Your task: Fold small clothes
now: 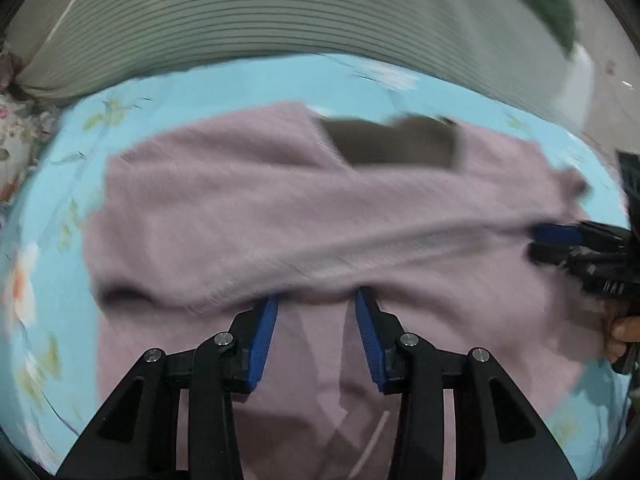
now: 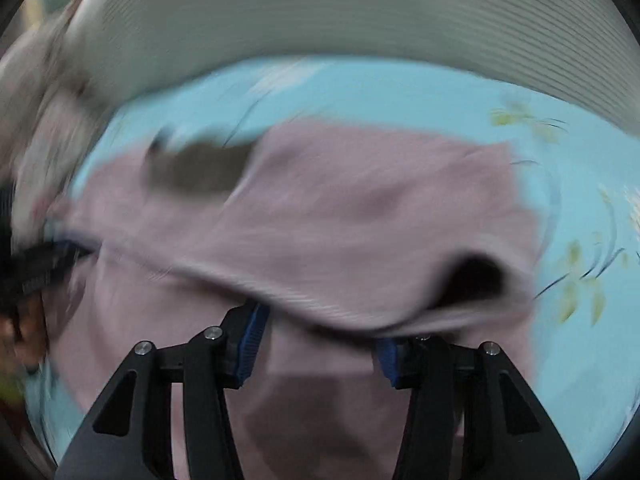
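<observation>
The left gripper [image 1: 316,300] is standing with its jaws spread, the blue pads [image 1: 262,344] apart and their tips tucked under a raised fold of the pink garment [image 1: 260,200]. The right gripper [image 2: 320,330] is likewise gaping, its tips hidden beneath the same blurred fold. The garment is lying across the blue floral sheet [image 1: 52,208], spreading toward twelve o'clock. A striped pillow [image 1: 260,12] is sitting beyond, at twelve o'clock.

Garment [image 1: 304,208]: dusty mauve-pink, brownish patch at neck opening, upper centre. Sheet [image 1: 52,208]: pale turquoise, scattered green-and-white floral print. Pillow [image 1: 248,12], top: grey-green, fine horizontal stripes. Gripper pads [image 1: 262,344]: blue on black frames.
</observation>
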